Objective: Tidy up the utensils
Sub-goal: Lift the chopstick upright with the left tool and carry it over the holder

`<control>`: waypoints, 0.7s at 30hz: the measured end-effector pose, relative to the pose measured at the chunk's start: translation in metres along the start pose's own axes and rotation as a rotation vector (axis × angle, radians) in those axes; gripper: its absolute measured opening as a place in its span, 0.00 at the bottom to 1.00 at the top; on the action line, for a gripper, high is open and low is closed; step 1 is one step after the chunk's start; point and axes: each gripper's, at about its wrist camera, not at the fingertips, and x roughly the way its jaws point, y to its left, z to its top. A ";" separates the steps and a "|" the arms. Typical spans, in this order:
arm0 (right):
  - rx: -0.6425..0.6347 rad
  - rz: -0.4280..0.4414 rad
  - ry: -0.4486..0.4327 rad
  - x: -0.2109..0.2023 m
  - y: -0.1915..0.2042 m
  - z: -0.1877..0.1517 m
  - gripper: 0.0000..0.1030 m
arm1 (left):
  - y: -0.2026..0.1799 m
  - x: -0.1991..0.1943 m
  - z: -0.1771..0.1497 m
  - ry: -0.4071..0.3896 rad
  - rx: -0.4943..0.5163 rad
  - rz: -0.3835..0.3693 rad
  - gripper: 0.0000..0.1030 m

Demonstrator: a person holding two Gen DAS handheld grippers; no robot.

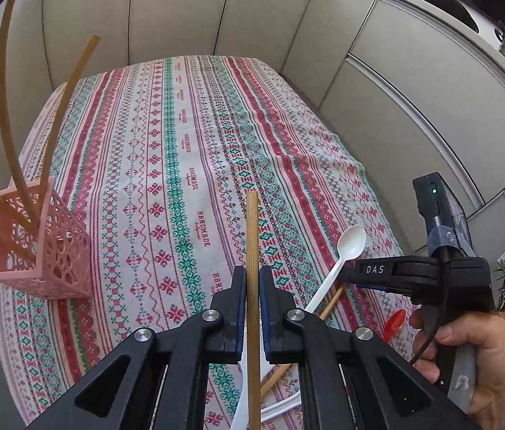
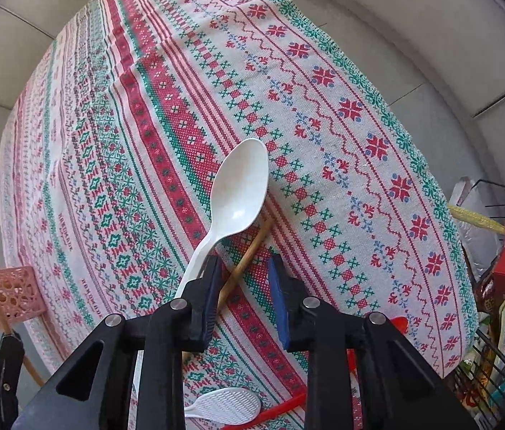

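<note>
Firstly, left wrist view: left gripper (image 1: 252, 283) clamps a chopstick (image 1: 252, 236) upright, suited to dropping into the pink basket (image 1: 52, 254) ahead-left.
Right wrist view: right gripper (image 2: 245, 268) gapes around a table chopstick (image 2: 245, 261); white spoon (image 2: 234, 197) beside its left finger.

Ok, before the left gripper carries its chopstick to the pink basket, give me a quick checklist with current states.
1. Left gripper shut on the bamboo chopstick: ok.
2. Chopstick lifted off the tablecloth: cannot tell.
3. Pink basket upright: ok.
4. Room in the basket: cannot tell, four sticks already there.
5. Right gripper out of the leftward path: ok.
6. Right gripper empty: ok, open over the white spoon and another chopstick.
</note>
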 end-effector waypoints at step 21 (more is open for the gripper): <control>-0.007 0.068 -0.192 -0.027 0.027 -0.017 0.05 | 0.023 -0.028 0.004 -0.046 -0.011 -0.020 0.07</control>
